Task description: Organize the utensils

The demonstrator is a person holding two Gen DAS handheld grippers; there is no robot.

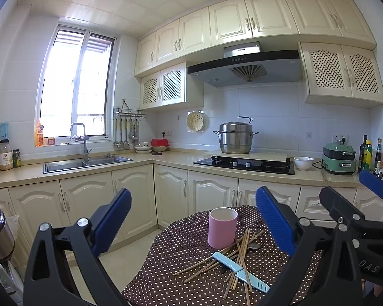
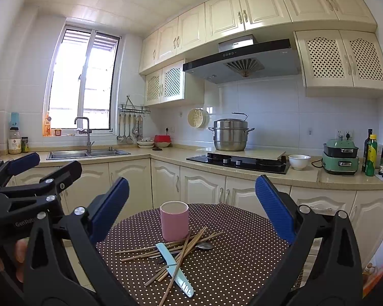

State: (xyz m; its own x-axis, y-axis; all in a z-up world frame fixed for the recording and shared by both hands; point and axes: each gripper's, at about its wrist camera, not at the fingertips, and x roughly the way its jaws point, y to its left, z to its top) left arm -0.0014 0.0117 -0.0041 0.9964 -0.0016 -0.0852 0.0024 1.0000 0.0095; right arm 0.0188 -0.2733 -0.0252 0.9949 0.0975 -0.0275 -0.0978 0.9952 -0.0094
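A small round table [image 2: 242,250] with a dotted brown cloth was seen in a kitchen. A pink cup [image 2: 174,220] stood upright on it. Just in front of the cup, a pile of chopsticks [image 2: 191,242] was spread loosely, and a light blue knife [image 2: 175,270] and a spoon [image 2: 204,246] were mixed into the same pile, crossed by the sticks. The left gripper [image 1: 194,219] and the right gripper [image 2: 191,204] were both held above the table with the jaws wide apart, nothing between them. Behind, a steel pot [image 2: 229,135] was placed on the stove [image 2: 238,163].
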